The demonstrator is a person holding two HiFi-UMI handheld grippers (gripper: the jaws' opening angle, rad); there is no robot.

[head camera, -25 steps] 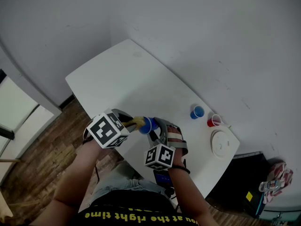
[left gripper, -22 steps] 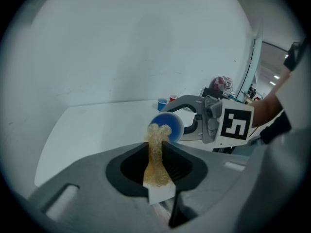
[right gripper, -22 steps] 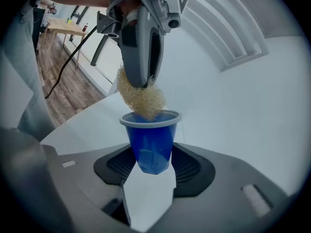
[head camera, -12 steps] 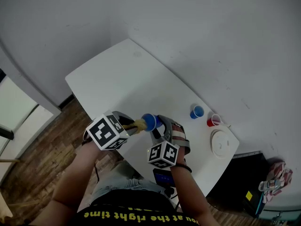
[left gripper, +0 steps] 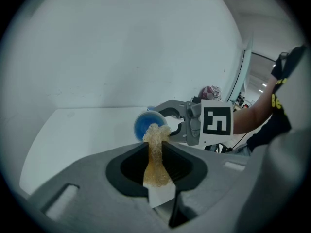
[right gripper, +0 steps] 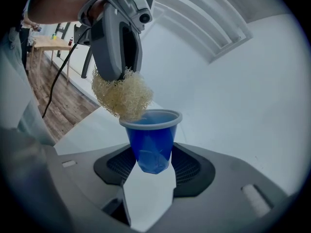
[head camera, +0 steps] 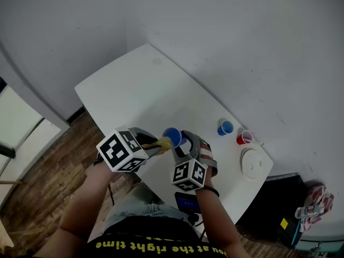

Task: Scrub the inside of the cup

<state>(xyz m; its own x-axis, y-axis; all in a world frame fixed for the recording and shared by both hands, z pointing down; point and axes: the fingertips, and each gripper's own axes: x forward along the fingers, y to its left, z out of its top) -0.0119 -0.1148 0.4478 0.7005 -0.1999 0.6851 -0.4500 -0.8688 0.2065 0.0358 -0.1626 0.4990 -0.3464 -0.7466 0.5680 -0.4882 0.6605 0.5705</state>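
Head view: white table runs diagonally, with a long bare stretch beyond the blue cup. The table's near edge lies under both hands, and wood floor shows past it. Right gripper clamps the cup's lower wall, which is dented where the jaws press. The cup's mouth tilts toward the left gripper. Left gripper is closed on a tan mesh scrubber, whose tip sits at the cup's rim. How deep it reaches is not readable. The cup's base is hidden between the right jaws. Well right of the held cup stand a second blue cup, a red cup and a white round disc. Their contents are too small to make out.
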